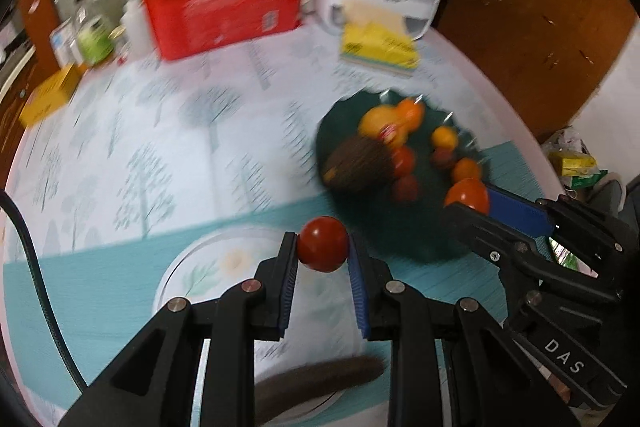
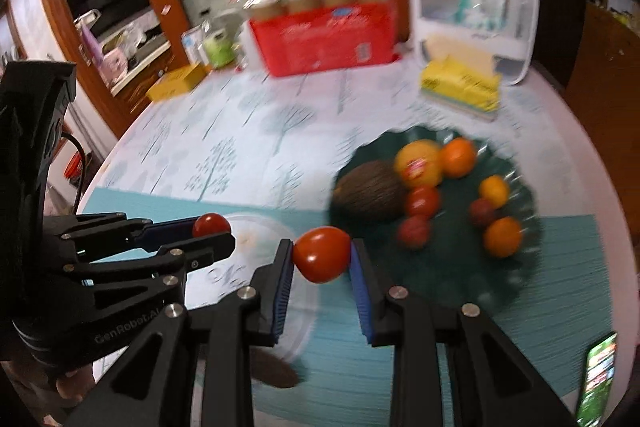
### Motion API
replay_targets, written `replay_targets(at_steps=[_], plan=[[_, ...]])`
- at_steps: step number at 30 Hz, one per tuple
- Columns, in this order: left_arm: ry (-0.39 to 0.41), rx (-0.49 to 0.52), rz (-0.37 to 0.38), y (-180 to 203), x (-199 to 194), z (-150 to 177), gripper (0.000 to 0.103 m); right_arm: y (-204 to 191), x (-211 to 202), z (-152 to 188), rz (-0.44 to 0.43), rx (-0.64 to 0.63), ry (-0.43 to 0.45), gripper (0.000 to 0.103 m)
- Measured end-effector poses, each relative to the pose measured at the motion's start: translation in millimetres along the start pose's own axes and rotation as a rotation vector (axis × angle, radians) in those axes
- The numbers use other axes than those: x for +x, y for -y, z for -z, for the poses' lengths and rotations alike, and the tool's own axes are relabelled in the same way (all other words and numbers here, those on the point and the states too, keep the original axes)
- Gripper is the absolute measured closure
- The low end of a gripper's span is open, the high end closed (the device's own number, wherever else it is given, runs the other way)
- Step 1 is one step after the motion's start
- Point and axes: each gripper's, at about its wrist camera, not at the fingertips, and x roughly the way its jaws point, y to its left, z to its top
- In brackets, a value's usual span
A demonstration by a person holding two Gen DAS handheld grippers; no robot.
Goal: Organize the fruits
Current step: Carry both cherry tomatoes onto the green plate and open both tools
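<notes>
While each claw grips a tomato above the counter (image 1: 120, 131), a slip is the main risk: both tomatoes are smooth and round, pinched only near the pad tips, so a jolt could squeeze one out to roll away. The left claw (image 1: 323, 247) is closed on a small red tomato (image 1: 323, 244) above the pale plate (image 1: 188, 275). The right claw (image 2: 322, 254) is closed on a larger tomato (image 2: 321, 254) between that plate and the green bowl (image 2: 460, 267), where the other fruit and a brown melon (image 2: 370, 191) lie. Since the two claws hang close side by side, they could knock together. Squeezing harder could split the skin. Both point steeply down and forward across the counter, jaws level.
</notes>
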Motion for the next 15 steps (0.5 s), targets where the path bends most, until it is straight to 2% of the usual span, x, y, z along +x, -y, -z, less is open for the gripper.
replay_targets(at_steps=[4, 8, 15], plan=[[0.035, 0.026, 0.022, 32.1, 9.5, -24.8, 0.080, 35.2, -11.3, -20.0, 0.039, 0.008, 0.056, 0.074], [0.030, 0.026, 0.040, 56.3, 28.7, -35.6, 0.080, 66.2, -10.4, -37.3, 0.069, 0.005, 0.091, 0.074], [-0.021, -0.006, 0.024, 84.1, 78.3, -37.9, 0.080, 109.0, 27.0, -48.3, 0.065, -0.002, 0.044, 0.074]])
